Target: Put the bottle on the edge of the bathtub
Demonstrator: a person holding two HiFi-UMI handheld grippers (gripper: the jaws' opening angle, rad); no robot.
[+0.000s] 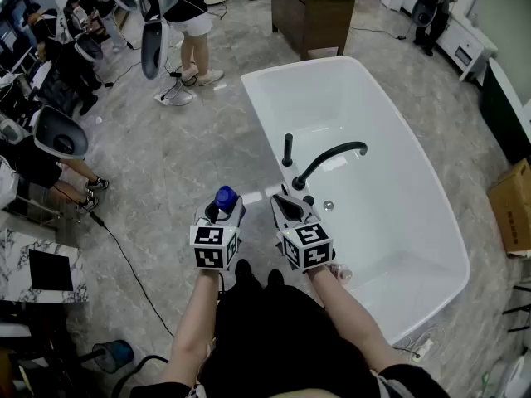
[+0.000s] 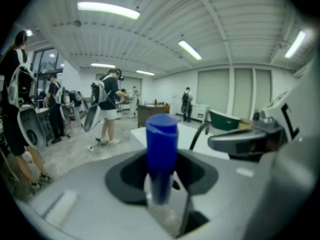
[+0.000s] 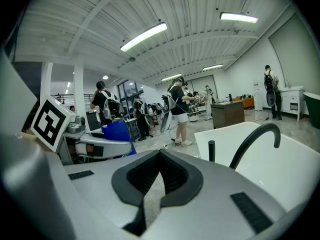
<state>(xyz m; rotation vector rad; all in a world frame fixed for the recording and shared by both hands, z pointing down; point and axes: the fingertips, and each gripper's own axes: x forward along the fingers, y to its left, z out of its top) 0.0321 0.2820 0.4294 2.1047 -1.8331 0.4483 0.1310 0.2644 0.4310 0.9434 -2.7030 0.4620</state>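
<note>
A clear bottle with a blue cap [image 1: 224, 197] stands upright between the jaws of my left gripper [image 1: 222, 211], which is shut on it. In the left gripper view the blue cap of the bottle [image 2: 161, 154] rises out of the jaws. The gripper hangs over the floor, just left of the white bathtub [image 1: 431, 214] and its near rim. My right gripper [image 1: 289, 206] is shut and holds nothing, next to the black faucet [image 1: 328, 160]. The right gripper view shows the jaws closed together, with the bottle [image 3: 116, 134] at left and the faucet [image 3: 255, 139] at right.
A black upright handle [image 1: 287, 149] stands on the tub rim by the faucet. People with equipment stand at the far left [image 1: 195, 23]. A dark wooden cabinet [image 1: 309, 11] is beyond the tub. A cardboard box [image 1: 513, 206] sits at right. A cable runs over the floor [image 1: 133, 264].
</note>
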